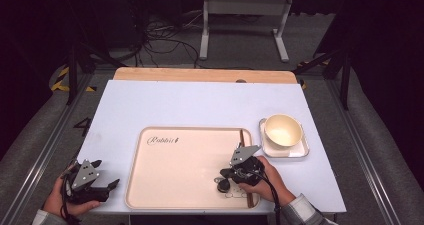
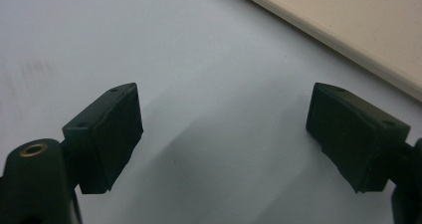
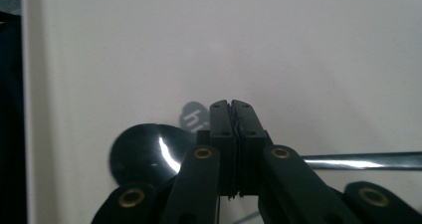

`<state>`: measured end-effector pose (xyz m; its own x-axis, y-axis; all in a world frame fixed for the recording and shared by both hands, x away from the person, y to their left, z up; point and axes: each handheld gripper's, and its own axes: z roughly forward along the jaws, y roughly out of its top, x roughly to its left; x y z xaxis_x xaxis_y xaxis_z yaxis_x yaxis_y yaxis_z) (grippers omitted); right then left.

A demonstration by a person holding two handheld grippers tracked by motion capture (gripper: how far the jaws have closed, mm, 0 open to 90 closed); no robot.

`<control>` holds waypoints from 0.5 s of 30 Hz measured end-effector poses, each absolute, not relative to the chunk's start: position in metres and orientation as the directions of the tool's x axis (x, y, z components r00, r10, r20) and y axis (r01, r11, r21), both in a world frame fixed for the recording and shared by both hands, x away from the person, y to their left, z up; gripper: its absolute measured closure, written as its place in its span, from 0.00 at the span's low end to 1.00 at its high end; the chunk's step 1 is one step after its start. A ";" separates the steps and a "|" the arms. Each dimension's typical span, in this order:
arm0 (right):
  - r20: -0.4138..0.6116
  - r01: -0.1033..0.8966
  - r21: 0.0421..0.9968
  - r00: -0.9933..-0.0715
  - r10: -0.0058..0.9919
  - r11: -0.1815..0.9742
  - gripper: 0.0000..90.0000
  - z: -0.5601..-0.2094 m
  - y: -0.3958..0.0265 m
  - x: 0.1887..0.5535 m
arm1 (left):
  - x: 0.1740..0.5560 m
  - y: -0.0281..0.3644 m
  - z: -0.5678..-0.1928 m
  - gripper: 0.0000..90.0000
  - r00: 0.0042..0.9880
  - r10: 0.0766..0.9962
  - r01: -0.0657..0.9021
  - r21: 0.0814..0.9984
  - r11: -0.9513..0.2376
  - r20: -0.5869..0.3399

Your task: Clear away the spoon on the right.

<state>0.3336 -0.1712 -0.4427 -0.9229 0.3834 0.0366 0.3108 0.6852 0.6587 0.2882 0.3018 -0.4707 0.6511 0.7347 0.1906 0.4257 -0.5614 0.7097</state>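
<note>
My right gripper (image 1: 224, 175) is over the near right part of the beige tray (image 1: 170, 175), its jaws shut flat against each other with nothing between them. In the right gripper view the right gripper (image 3: 231, 104) hangs above a black spoon (image 3: 139, 154). The spoon's bowl lies to the left and its shiny handle (image 3: 363, 160) runs off to the right beneath the jaws. In the high view the spoon (image 1: 223, 185) is a dark shape under the gripper. My left gripper (image 1: 106, 174) rests open on the white table left of the tray; its jaws (image 2: 226, 90) stand wide over bare table.
A cream bowl (image 1: 283, 130) sits on a white square plate (image 1: 300, 152) right of the tray. A brown chopstick (image 1: 242, 137) lies along the tray's right edge. The tray rim (image 2: 348, 25) crosses the top right of the left gripper view. A table frame and cables stand beyond the far edge.
</note>
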 end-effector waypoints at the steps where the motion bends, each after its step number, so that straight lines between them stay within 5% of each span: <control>1: 0.037 0.307 0.653 -0.926 0.376 0.692 0.99 -0.443 -0.170 0.332 | 0.288 0.302 -0.471 0.17 0.651 0.735 0.426 0.709 -0.562 0.191; 15: 0.056 0.327 0.632 -0.923 0.380 0.702 0.97 -0.444 -0.189 0.322 | 0.288 0.302 -0.470 0.17 0.649 0.735 0.427 0.707 -0.563 0.194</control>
